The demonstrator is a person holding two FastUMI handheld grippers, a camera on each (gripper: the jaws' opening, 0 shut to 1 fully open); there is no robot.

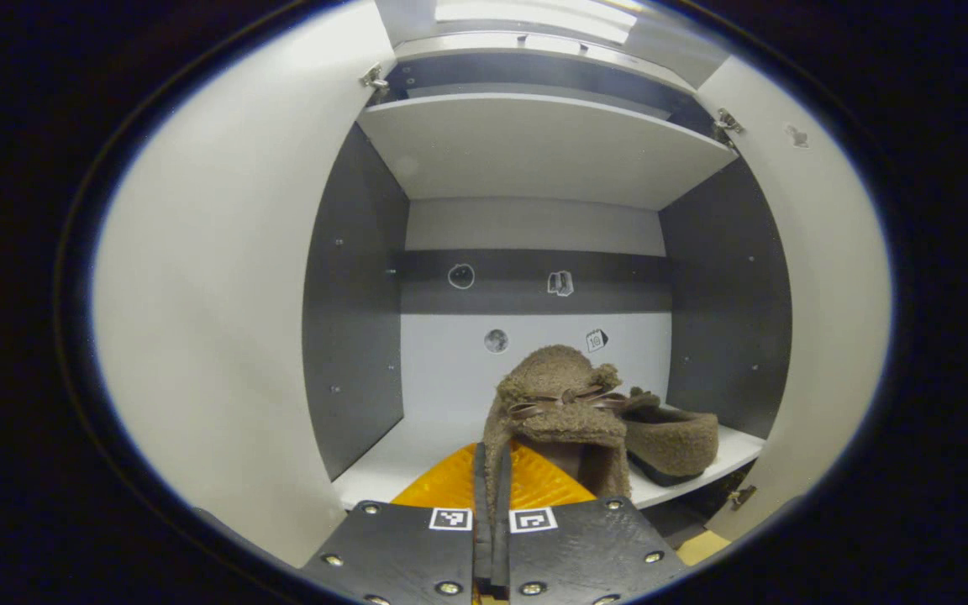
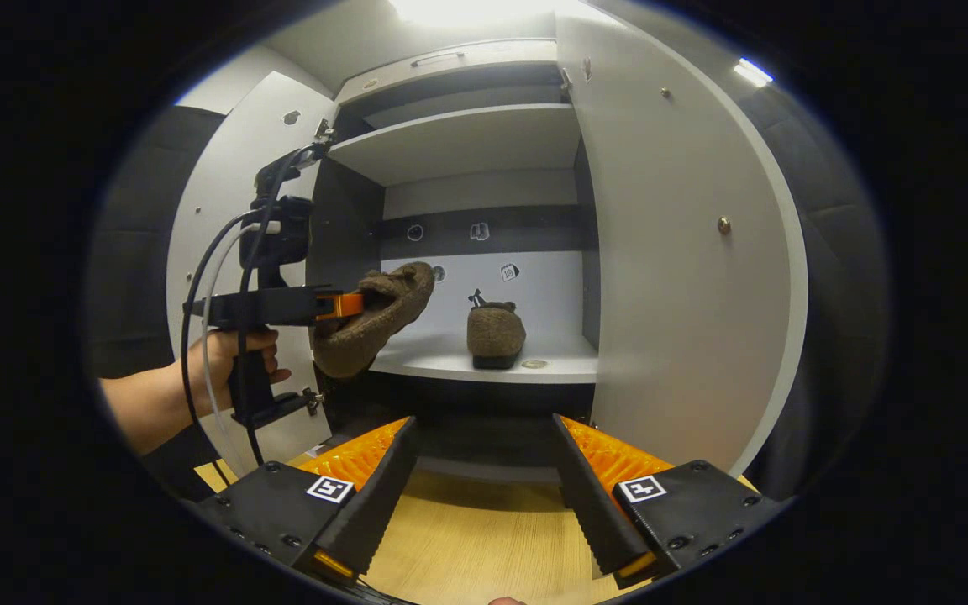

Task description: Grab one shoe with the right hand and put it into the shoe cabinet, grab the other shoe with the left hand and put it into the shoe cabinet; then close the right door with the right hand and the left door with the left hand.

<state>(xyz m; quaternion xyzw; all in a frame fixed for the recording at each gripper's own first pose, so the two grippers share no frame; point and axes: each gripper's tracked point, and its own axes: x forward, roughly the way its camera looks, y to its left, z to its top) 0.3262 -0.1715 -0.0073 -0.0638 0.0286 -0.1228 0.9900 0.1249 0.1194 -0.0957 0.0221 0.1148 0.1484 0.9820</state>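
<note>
My left gripper is shut on a brown fleecy shoe by its heel rim, holding it in the air in front of the cabinet's lower shelf. From the right gripper view that held shoe hangs toe-up off the left gripper, gripped by a hand. The second brown shoe stands on the shelf at the right, toe inward. My right gripper is open and empty, low in front of the cabinet over the wooden floor.
Both cabinet doors stand open: the left door and the right door. An upper shelf spans the cabinet above. Cables trail from the left gripper. A wooden floor lies below.
</note>
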